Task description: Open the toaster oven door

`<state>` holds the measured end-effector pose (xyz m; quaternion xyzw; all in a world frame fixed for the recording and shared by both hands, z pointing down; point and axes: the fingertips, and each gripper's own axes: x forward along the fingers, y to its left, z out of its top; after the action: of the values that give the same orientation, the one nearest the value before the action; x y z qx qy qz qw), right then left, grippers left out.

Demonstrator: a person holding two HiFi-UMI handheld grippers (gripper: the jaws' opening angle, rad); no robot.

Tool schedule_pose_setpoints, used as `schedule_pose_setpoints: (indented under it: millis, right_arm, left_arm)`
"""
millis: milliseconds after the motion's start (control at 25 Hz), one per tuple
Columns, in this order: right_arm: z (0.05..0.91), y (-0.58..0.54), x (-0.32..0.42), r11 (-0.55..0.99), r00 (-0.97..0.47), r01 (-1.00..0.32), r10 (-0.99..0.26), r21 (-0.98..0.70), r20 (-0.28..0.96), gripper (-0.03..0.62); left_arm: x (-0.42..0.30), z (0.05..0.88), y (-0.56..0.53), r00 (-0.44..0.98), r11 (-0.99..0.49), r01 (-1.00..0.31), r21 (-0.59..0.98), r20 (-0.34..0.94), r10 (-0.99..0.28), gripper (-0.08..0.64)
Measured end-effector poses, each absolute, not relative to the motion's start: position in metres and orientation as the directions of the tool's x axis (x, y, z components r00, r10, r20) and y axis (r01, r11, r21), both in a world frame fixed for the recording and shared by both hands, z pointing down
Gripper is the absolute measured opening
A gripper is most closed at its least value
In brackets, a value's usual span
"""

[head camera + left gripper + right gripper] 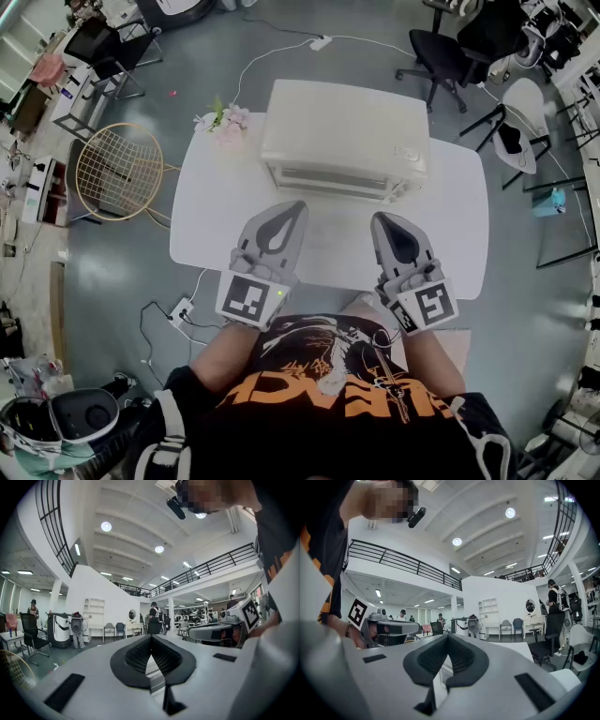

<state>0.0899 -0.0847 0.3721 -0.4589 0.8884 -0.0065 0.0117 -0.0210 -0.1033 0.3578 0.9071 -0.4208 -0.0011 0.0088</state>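
A big white table (202, 234) stands on a grey floor (525, 309) in a wide room. A person in a black shirt (328, 394) with orange print stands at the near side of the table. A round wire chair (117, 173) sits on the floor to the left of the table. A black office chair (445, 52) stands far off at the top right.

The toaster oven (342, 131) is pale and boxy. It sits on the far half of the table, near the middle. Its door (333, 180) faces the person and is shut.

The person holds one gripper in each hand, both over the near part of the table. The left gripper (298, 206) points at the oven, and its tip is near the door but not touching it. Its two jaws are pressed together at the tip, with nothing between them. The right gripper (380, 218) points the same way and stays a bit further back from the door. Its jaws meet at the tip too, and they hold nothing. Each gripper has a cube with black and white squares at its back end, the left cube (251, 300) and the right cube (429, 307).

A small bunch of pink flowers (225, 122) lies on the table's far left corner, just beside the oven.
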Motion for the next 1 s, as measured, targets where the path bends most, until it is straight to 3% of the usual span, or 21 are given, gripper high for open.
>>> schedule_pose_setpoints:
  millis: [640, 880, 920, 1000]
  right_arm:
    - [0.374, -0.088, 0.084, 0.609, -0.608, -0.792, -0.793, -0.052, -0.025, 0.014]
    - [0.379, -0.089, 0.082, 0.61, -0.61, -0.79, -0.792, -0.058, -0.015, 0.014]
    - [0.379, -0.089, 0.082, 0.61, -0.611, -0.79, -0.792, -0.058, -0.013, 0.014]
    - [0.379, -0.089, 0.082, 0.609, -0.61, -0.791, -0.793, -0.06, -0.009, 0.014]
  left_arm:
    - [-0.024, 0.361, -0.104, 0.638, -0.638, -0.77, 0.012, 0.019, -0.77, 0.021]
    - [-0.035, 0.395, -0.117, 0.636, -0.641, -0.767, 0.006, 0.135, -0.76, 0.025]
    - [-0.038, 0.401, -0.121, 0.628, -0.636, -0.772, 0.006, 0.161, -0.761, 0.039]
    - [-0.043, 0.412, -0.128, 0.606, -0.619, -0.786, 0.001, 0.2, -0.77, 0.135]
